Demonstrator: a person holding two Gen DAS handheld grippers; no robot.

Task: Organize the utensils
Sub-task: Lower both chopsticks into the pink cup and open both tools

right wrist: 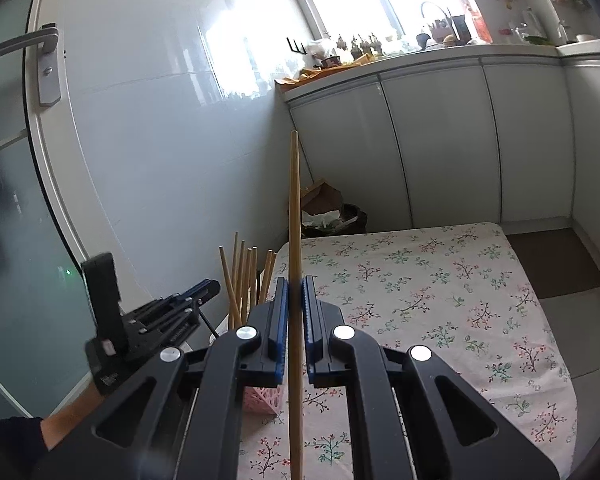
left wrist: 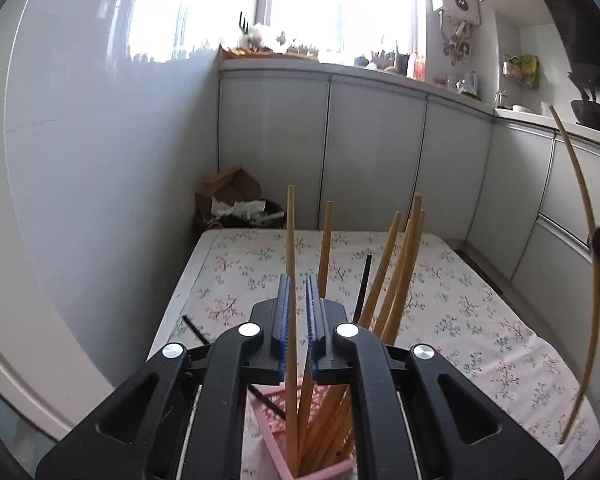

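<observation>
over the flowered worktop (left wrist: 480,320), left tongs (left wrist: 298,320) are standing slightly apart around a chopstick (left wrist: 291,280) in the pink holder (left wrist: 268,420), while right tongs (right wrist: 296,320), clamping another chopstick (right wrist: 295,220), are needing to lower theirs in next.

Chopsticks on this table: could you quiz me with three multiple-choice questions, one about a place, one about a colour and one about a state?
1. Where does the bundle of wooden chopsticks stand?
A. In the pink holder on the floral tablecloth
B. On the kitchen counter
C. In a drawer

2. What colour are the pads inside the jaws?
A. Red
B. Blue
C. Yellow

3. What is the right gripper doing?
A. Standing open and empty
B. Shut on one upright wooden chopstick
C. Shut on a spoon

Answers:
1 A, the sticks rise out of the pink lattice holder sitting on the cloth.
2 B, both wrist views show blue ridged strips lining the jaws.
3 B, a single stick runs straight up between the closed jaws, clear of the table.
</observation>
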